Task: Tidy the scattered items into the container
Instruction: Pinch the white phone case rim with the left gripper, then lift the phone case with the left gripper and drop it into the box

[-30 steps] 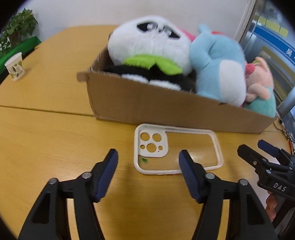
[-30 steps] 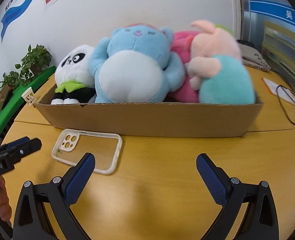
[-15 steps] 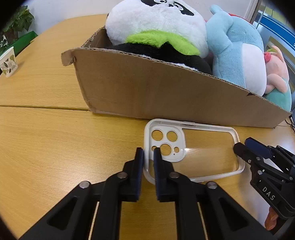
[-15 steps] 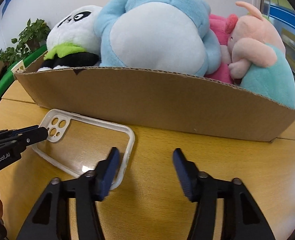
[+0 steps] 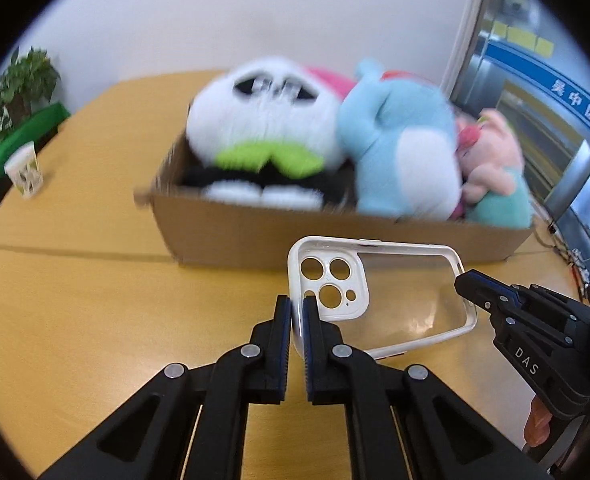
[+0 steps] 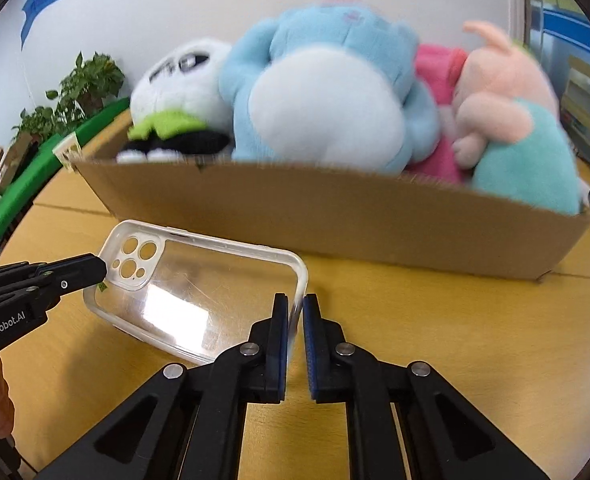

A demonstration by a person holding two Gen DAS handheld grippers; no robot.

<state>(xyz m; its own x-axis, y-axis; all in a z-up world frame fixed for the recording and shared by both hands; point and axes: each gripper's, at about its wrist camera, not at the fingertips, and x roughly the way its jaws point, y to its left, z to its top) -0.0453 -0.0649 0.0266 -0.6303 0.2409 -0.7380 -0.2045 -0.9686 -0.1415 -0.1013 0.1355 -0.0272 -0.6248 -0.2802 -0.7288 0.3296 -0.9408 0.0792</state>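
A clear phone case with a white rim [image 5: 395, 300] is held off the wooden table in front of a cardboard box [image 5: 335, 236]. My left gripper [image 5: 297, 312] is shut on the case's camera-end edge. My right gripper [image 6: 297, 308] is shut on the opposite end of the case [image 6: 199, 292]. The box [image 6: 335, 208] holds a panda plush [image 5: 263, 132], a blue plush [image 5: 399, 136] and a pink and teal plush [image 5: 495, 160]. In the left wrist view the right gripper [image 5: 471, 284] shows at the case's right end.
A paper cup [image 5: 25, 170] stands on the table at the far left. Potted plants [image 5: 11, 92] and a green ledge run along the left wall. Cables [image 5: 567, 248] lie at the table's right edge behind the box.
Both grippers have closed on opposite ends of the phone case. The case has come up off the table and both views have pulled back and risen from the box.
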